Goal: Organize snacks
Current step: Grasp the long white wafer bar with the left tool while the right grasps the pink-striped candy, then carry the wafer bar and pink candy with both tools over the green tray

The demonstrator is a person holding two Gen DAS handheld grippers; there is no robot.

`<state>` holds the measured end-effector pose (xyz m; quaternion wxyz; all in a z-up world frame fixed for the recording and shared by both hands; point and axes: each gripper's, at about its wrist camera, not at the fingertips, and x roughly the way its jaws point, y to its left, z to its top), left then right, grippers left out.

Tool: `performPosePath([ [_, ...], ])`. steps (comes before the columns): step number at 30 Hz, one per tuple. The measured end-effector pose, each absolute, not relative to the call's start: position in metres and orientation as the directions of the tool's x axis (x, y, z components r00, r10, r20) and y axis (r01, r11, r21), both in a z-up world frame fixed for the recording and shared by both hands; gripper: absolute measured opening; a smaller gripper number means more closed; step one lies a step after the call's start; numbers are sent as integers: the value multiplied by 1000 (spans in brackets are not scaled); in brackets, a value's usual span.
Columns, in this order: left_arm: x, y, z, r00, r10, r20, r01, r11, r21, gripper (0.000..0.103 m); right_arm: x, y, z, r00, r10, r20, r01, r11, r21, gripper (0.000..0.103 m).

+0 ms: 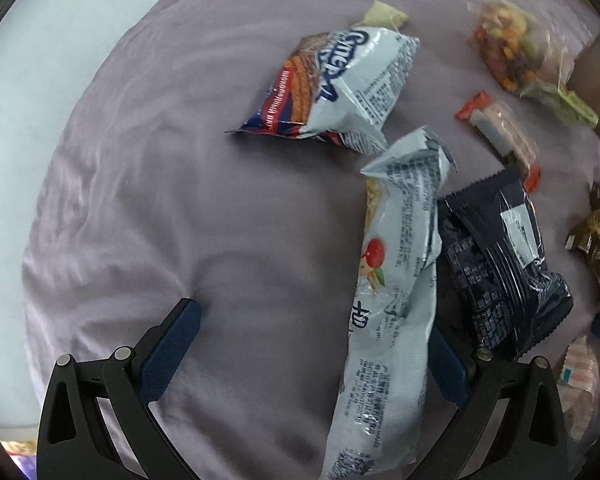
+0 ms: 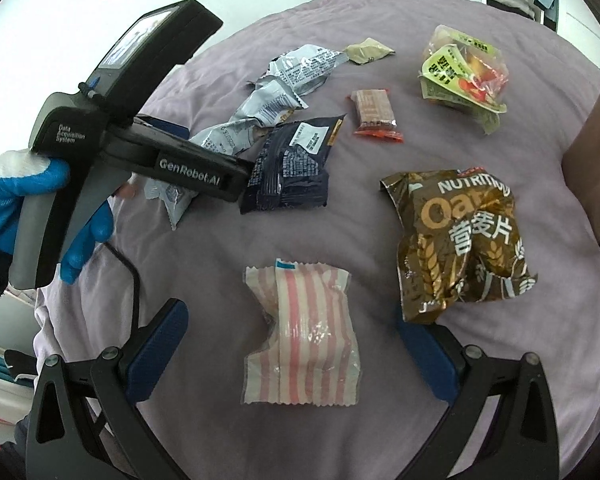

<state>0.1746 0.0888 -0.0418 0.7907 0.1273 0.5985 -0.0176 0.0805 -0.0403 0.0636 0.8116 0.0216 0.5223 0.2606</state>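
Snacks are not yet gripped: the right gripper [image 2: 292, 344], spread wide, is aimed around the striped packet [image 2: 300, 340], to be closed next.

Matt lilac cloth sheet [image 2: 340, 264], glossy crinkled plastic snack packets [image 2: 302, 336]

Both wrist views look down close on the bedspread [image 1: 140, 200], sharing the dark packet [image 2: 290, 164]

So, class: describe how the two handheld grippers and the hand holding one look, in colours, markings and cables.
Both grippers, left gripper and right gripper, have black linkage frames with silver rivets and blue textured finger pads. The right wrist view shows the left one's dark grey body printed "GenRobot.AI" and "Data Acquisition System", a black cable, and a blue-and-white glove.
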Motion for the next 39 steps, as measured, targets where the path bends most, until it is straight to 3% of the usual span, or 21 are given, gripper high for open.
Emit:
performPosePath([
  [6, 185, 74, -34, 282, 172, -944, 203, 951, 234, 101, 88, -44, 58, 305, 431, -849, -382, 872, 306, 103],
  [9, 181, 65, -30, 292, 159, -943, 208, 952, 225, 91, 91, -44, 52, 301, 406, -863, -384, 880, 279, 103],
  [12, 174, 61, -31, 311, 145, -939, 223, 949, 220, 72, 90, -44, 51, 300, 375, -877, -383, 889, 250, 103],
  [14, 172, 56, -28, 320, 136, -938, 239, 946, 219, 54, 91, -46, 51, 301, 353, -886, -369, 899, 233, 103],
  [15, 172, 55, -28, 322, 131, -938, 243, 946, 215, 49, 93, -49, 51, 299, 348, -889, -360, 904, 233, 93],
  [16, 173, 55, -27, 323, 122, -939, 247, 947, 208, 40, 94, -51, 52, 298, 340, -892, -354, 907, 227, 71],
  [17, 171, 57, -26, 324, 115, -939, 248, 948, 201, 29, 96, -53, 52, 296, 334, -895, -350, 910, 223, 69],
  [19, 157, 43, -22, 330, 106, -938, 250, 948, 195, 18, 100, -55, 51, 296, 338, -894, -346, 910, 229, 69],
  [29, 138, 39, -6, 349, 70, -935, 242, 957, 162, 14, 91, -64, 57, 314, 361, -878, -334, 908, 254, 68],
  [39, 121, 65, 5, 374, -37, -927, 189, 981, 37, 14, 70, -78, 72, 351, 403, -845, -317, 900, 298, 68],
])
